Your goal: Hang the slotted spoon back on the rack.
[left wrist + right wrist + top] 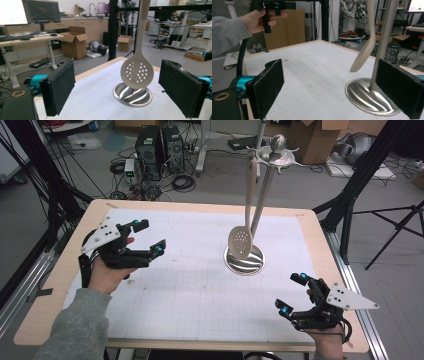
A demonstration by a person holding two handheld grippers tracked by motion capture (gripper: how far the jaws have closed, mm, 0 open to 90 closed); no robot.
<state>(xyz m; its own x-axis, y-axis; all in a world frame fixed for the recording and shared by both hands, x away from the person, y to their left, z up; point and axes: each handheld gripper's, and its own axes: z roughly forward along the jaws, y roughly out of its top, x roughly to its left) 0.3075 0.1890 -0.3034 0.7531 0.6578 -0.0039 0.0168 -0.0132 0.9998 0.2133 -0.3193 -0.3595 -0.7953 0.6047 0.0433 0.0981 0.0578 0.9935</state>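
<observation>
Right claw (294, 293): near table edge, jaws spread wide, nothing between them.
Left claw (148, 236): raised over the table's left side, jaws wide apart, empty.
Table (175, 285): white gridded mat on top.
Slotted spoon (240, 241): hanging from the metal stand (264, 185), bowl just above its round base, well apart from both claws.

Two black claws, left claw (145, 236) and right claw (292, 294), each with flat, rough-faced black pads, teal fittings at the jaw tips and a grey three-cornered plate dotted with dark screws. Black cable trailing from each. Grey sleeve (77, 327) on the left forearm.
</observation>
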